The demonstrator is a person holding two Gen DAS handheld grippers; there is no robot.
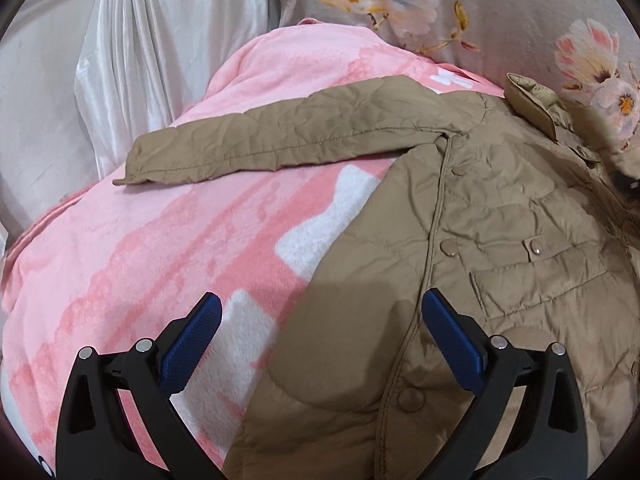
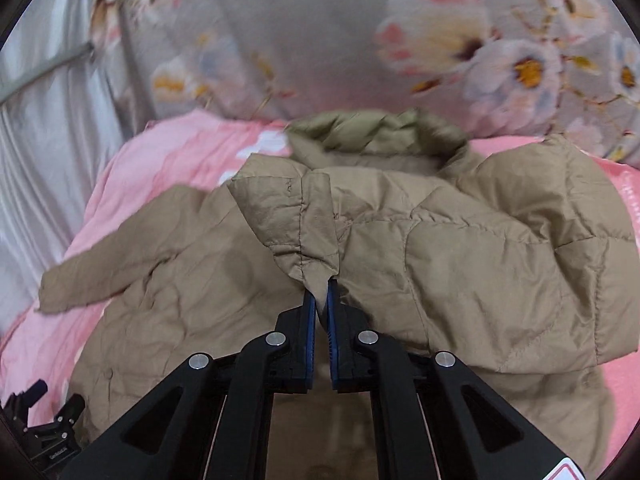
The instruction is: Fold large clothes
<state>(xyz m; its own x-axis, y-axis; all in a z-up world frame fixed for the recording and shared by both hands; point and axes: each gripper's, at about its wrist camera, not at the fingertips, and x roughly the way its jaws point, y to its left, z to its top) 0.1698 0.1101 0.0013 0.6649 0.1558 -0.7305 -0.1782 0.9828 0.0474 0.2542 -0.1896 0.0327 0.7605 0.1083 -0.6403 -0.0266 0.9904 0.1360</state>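
Observation:
A tan quilted jacket (image 1: 500,240) lies on a pink blanket, front side up, with snap buttons and a flap pocket showing. One sleeve (image 1: 280,140) stretches out flat to the left. My left gripper (image 1: 320,312) is open, its blue pads hovering over the jacket's lower front edge, holding nothing. My right gripper (image 2: 321,292) is shut on a sleeve cuff (image 2: 304,236) of the jacket (image 2: 480,260) and holds it lifted over the jacket body. The collar (image 2: 380,132) bunches at the far end. The left gripper also shows in the right wrist view (image 2: 44,428) at bottom left.
The pink and white fleece blanket (image 1: 140,260) covers the bed. A grey floral fabric (image 1: 440,12) stands behind it, and a white satin curtain (image 1: 160,40) hangs at the left. The blanket also shows in the right wrist view (image 2: 140,168).

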